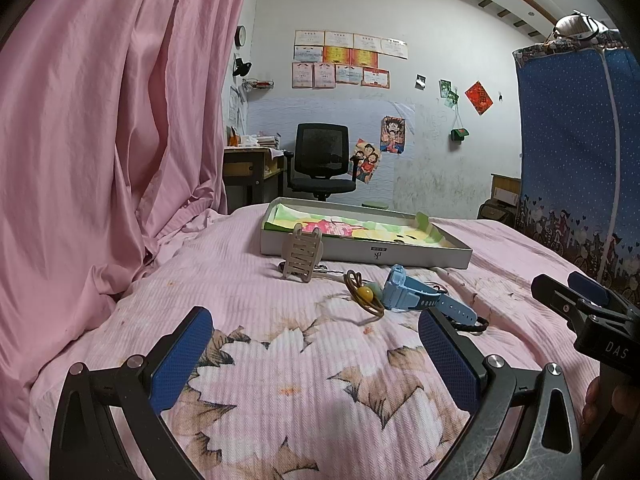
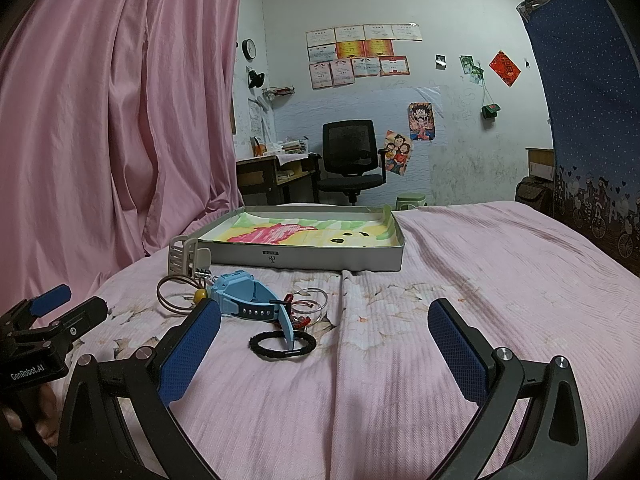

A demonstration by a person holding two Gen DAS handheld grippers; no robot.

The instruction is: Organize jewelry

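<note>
On the pink bedspread lie a light blue watch (image 1: 416,294) (image 2: 248,300), a brown cord loop with a yellow bead (image 1: 366,294) (image 2: 188,294), a black braided ring (image 2: 282,345) (image 1: 474,325), thin wire hoops with red beads (image 2: 308,306) and a beige hair claw (image 1: 302,254) (image 2: 188,258). Behind them sits a shallow grey box (image 1: 420,258) (image 2: 304,258) lined with a colourful picture. My left gripper (image 1: 316,344) is open, low over the bedspread short of the pile. My right gripper (image 2: 324,340) is open too, the black ring between its fingers' line, nothing held.
A pink curtain (image 1: 100,140) hangs along the left of the bed. A blue fabric wardrobe (image 1: 576,152) stands on the right. Beyond the bed are a black office chair (image 1: 320,164) and a wooden desk (image 1: 248,168). A hand (image 2: 24,412) grips the left tool.
</note>
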